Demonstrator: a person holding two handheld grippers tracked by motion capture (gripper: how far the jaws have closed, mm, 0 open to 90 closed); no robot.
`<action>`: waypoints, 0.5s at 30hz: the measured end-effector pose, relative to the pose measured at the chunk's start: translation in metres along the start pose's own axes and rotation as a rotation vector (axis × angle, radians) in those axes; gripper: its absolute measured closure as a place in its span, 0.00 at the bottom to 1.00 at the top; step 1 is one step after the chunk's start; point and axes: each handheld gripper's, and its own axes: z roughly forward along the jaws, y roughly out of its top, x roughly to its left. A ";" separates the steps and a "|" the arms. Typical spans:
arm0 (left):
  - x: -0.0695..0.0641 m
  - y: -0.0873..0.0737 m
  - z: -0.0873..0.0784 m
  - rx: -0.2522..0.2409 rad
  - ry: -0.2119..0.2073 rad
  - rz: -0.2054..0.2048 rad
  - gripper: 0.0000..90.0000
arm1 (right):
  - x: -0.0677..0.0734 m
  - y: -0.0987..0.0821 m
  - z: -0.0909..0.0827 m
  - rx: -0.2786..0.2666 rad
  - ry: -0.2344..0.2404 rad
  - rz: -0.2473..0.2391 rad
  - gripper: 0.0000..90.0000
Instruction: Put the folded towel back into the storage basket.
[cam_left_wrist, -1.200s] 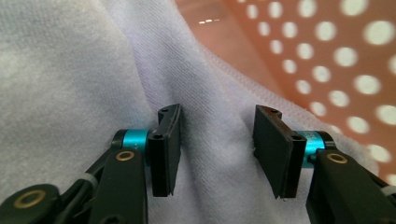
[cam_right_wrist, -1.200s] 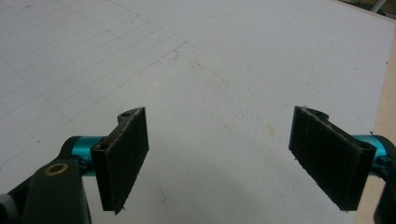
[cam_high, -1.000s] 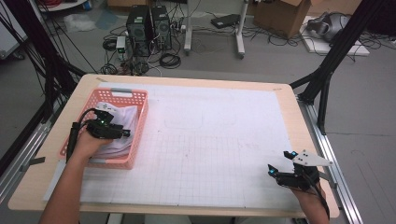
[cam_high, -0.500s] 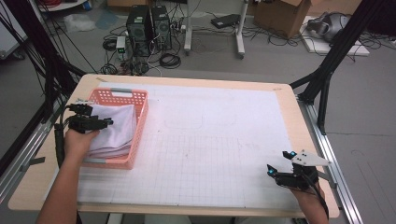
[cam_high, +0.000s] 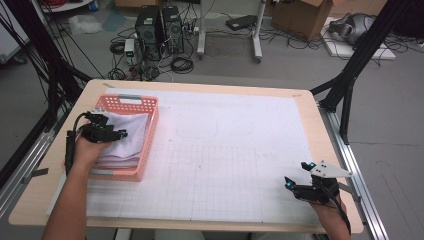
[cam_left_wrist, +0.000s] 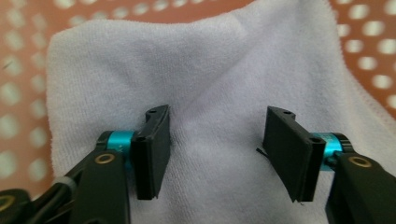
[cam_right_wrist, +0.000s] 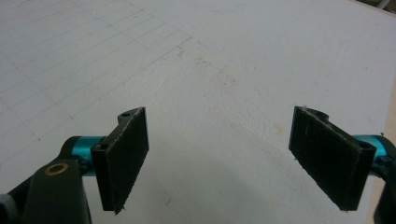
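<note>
A white towel (cam_high: 129, 141) lies folded in a pink perforated basket (cam_high: 131, 100) at the table's left. My left gripper (cam_high: 116, 133) hovers over the towel's left part, pointing right. In the left gripper view its jaws (cam_left_wrist: 217, 116) stand apart just above the towel (cam_left_wrist: 210, 60); they have just been opening, and the pads do not press on the cloth. My right gripper (cam_high: 296, 175) rests near the table's front right corner. It is open (cam_right_wrist: 219, 121) over the bare white gridded mat (cam_right_wrist: 224, 56), with nothing between its pads.
The white gridded mat (cam_high: 235, 150) covers most of the wooden table (cam_high: 310, 120). Black frame posts (cam_high: 350, 80) stand at the table's sides. Computer towers (cam_high: 157, 25), cables and boxes sit on the floor beyond the far edge.
My left gripper has shifted a little to the left over the basket and its jaws stand wider. The towel now lies flatter in the basket. The right gripper has stayed put.
</note>
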 end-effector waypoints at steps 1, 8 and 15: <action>-0.001 0.000 0.000 -0.004 -0.006 0.020 0.47 | 0.000 0.000 0.000 0.001 0.001 -0.001 0.21; 0.006 0.005 -0.016 -0.117 0.089 -0.097 0.41 | -0.001 -0.001 -0.002 -0.001 -0.003 0.005 0.21; 0.003 0.006 -0.052 -0.370 0.029 -0.158 0.35 | -0.002 -0.001 -0.004 -0.016 -0.004 0.015 0.21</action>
